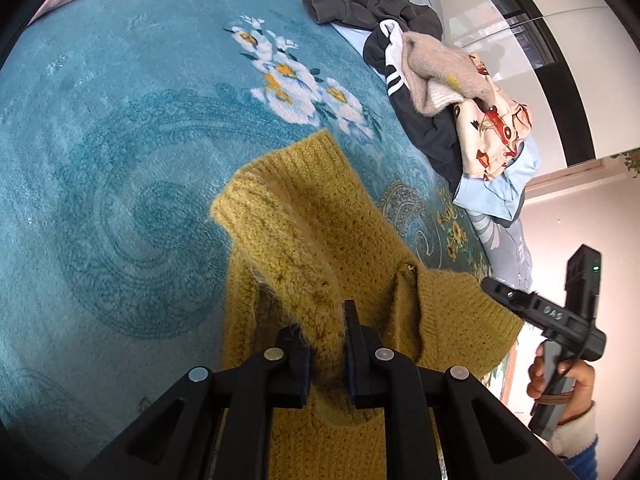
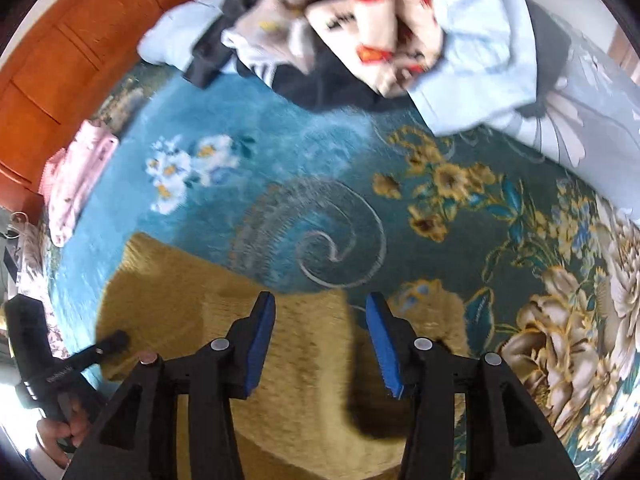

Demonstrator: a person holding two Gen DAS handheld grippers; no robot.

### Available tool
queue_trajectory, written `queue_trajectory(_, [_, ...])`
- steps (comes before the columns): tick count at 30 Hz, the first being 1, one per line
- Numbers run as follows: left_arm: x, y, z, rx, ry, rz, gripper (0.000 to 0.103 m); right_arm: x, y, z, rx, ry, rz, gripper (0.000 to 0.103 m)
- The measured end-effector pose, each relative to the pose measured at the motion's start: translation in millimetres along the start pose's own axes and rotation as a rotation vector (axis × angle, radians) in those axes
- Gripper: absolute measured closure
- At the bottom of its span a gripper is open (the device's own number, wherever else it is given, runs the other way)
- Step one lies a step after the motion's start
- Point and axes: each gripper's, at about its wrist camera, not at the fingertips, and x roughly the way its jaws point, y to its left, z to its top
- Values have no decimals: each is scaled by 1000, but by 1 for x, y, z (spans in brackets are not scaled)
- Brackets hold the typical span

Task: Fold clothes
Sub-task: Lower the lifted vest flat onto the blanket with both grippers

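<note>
Plainly, the only writing to be read is a short embossed mark, seemingly "DAS", on the black body of the right gripper as seen from the left wrist camera; the lettering on the other tool in the right wrist view is too blurred to make out.

A mustard-yellow knitted sweater is spread over a teal plush blanket with white and gold flower patterns. A fold of the knit is clamped between the blue-padded fingers of the left gripper — the jaws are drawn together on the fabric, and a ribbed end of the garment stands up beyond them.

The right gripper is held over another part of the same sweater, its jaws spread wide apart, with nothing between the pads; the yellow knit lies below and behind the fingertips.

Further along the blanket, well apart from the sweater, a heap of mixed clothes is seen — dark, beige, pale blue and printed pieces. A folded pink cloth lies at the blanket's edge beside an orange wooden panel.
</note>
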Motion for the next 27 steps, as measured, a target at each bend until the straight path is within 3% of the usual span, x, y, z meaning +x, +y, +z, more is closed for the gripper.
queue_trajectory(7, [3, 1, -1, -17, 13, -3, 87, 35, -21, -11, -14, 112, -22, 54])
queue_trajectory(14, [2, -1, -1, -30, 12, -24, 87, 34, -16, -13, -31, 76, 14, 55])
queue_trajectory(15, [1, -2, 0, -31, 11, -29, 87, 32, -14, -13, -34, 67, 28, 59])
queue_trajectory(17, [1, -3, 2, -35, 14, -35, 88, 27, -9, -16, -50, 56, 44, 94])
queue_trajectory(19, [0, -5, 5, -37, 15, -42, 89, 22, -7, -18, -48, 53, 58, 95])
queue_trajectory(22, [-7, -30, 35, -1, -18, -62, 89, 8, -11, -11, -2, -2, 96, 96])
queue_trajectory(27, [-18, -71, 84, 60, -72, -96, 89, -43, -43, 26, 145, -207, 116, 96])
